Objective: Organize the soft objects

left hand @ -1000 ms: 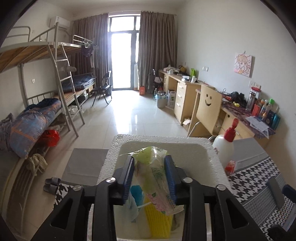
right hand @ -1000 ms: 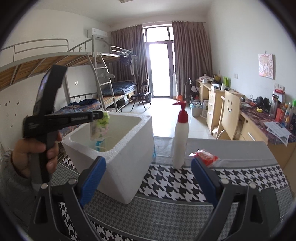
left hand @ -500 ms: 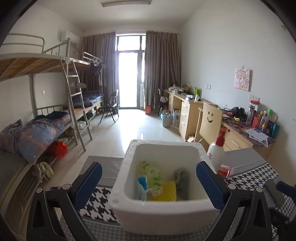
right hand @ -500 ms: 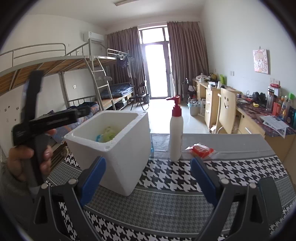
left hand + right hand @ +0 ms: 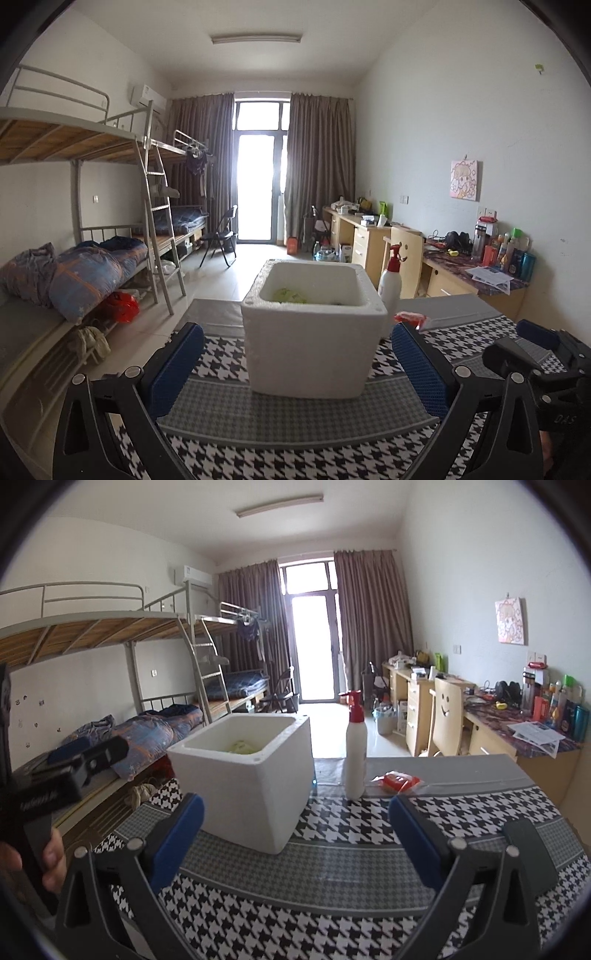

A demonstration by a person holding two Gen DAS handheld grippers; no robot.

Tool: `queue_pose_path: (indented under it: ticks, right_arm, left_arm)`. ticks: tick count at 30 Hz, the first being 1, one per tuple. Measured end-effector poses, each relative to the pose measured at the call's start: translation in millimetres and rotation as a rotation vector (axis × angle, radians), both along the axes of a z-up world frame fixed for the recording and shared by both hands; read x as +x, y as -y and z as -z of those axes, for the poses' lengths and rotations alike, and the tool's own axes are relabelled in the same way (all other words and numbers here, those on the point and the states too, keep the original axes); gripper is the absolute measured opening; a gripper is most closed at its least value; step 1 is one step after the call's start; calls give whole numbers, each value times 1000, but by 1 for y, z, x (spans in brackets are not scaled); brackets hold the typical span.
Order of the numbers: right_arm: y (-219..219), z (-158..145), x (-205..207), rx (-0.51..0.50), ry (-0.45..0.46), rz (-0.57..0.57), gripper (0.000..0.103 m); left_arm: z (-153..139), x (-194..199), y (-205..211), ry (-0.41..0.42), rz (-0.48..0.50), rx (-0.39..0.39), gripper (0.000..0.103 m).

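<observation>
A: Step? Both jaws are held wide, nothing gripped; green soft item [image 5: 289, 295] is seen inside foam box [image 5: 314, 354].
B: Red packet [image 5: 400, 781], far right on desk [image 5: 351, 871], is judged next; right gripper [image 5: 295, 840] reach needed.

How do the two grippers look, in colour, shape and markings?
The left gripper and the right gripper are alike: black triangular frames with cut-outs, silver bolt heads, and ribbed blue pads on the fingers. The right view shows pale lettering on the left one's black body, too blurred to read.
</observation>
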State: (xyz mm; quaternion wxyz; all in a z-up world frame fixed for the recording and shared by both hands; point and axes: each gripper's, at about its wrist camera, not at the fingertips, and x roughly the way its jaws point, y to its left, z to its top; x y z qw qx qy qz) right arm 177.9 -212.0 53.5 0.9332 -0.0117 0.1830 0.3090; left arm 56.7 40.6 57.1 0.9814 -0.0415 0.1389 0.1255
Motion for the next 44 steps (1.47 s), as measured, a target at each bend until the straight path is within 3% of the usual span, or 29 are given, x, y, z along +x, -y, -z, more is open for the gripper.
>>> queue_pose_path:
  ticks: [9,18,25,33,44]
  right_arm:
    - [3,8,-32,4,25,-15,102]
    - [12,12,-62,40,112,11,102]
    - [16,25,-80,39,163,50,102]
    - [25,41,-69,72,96,66,102]
    - [26,49,-72,54,101,83,102]
  left_arm:
    - [14,-33,11,35,-2,14,102]
    - [36,-56,27,74,-27,59,102]
    - [51,-69,26,92,-41,29,102]
    - [65,-72,31,83,-65,46,102]
    - [70,-74,28,75,-59,42,102]
